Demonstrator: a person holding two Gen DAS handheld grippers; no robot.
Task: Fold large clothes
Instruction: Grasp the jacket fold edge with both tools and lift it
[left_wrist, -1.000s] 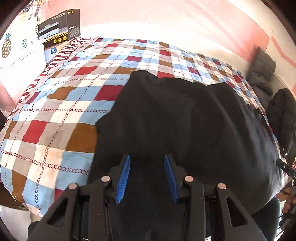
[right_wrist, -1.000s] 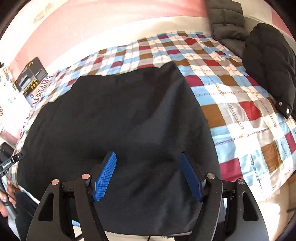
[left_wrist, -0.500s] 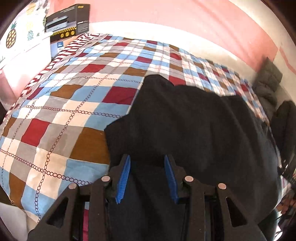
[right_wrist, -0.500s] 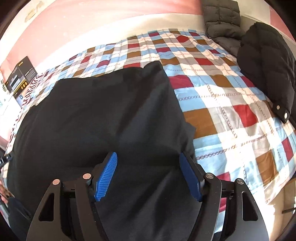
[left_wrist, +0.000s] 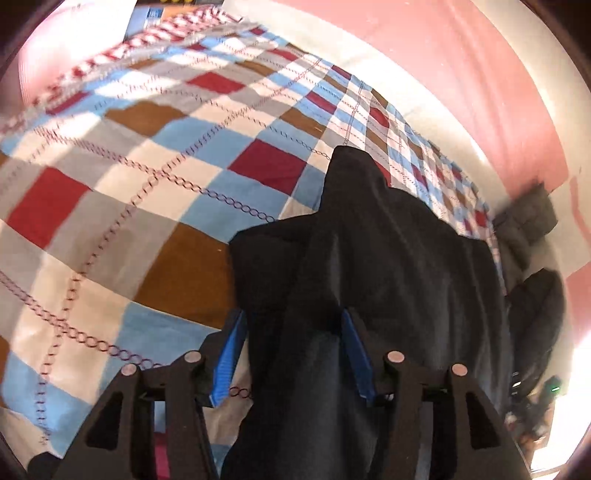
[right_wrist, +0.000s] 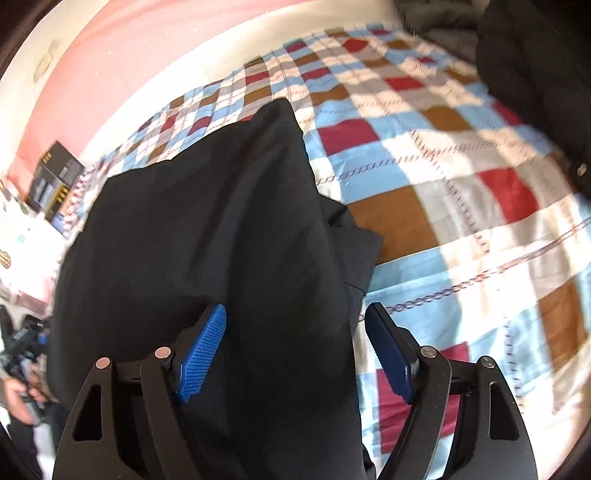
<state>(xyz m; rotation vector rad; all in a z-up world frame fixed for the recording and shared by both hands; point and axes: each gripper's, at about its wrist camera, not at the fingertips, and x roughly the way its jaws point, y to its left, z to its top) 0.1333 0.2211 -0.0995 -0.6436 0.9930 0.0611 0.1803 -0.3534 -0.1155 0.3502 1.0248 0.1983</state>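
While both claws hang low over the near edge of the bed (left_wrist: 122, 206), neither one is actually pinching anything. The left claw (left_wrist: 293, 356) has its jaws opening, with a ridge of the black garment (left_wrist: 388, 258) running up between the blue pads (left_wrist: 229, 350), and you can see a gap on the left side. Same deal with the right claw (right_wrist: 295, 350): jaws spreading apart, the garment's right edge lying between them, right pad clear of the cloth. The garment itself is spread flat on the checked bedspread (right_wrist: 461, 166), its corners pointing toward the far side. Off to the far right a black puffy jacket (right_wrist: 535, 66) sits on the bed. Far left, a dark box (right_wrist: 55, 177) stands by the pink wall (right_wrist: 129, 66).
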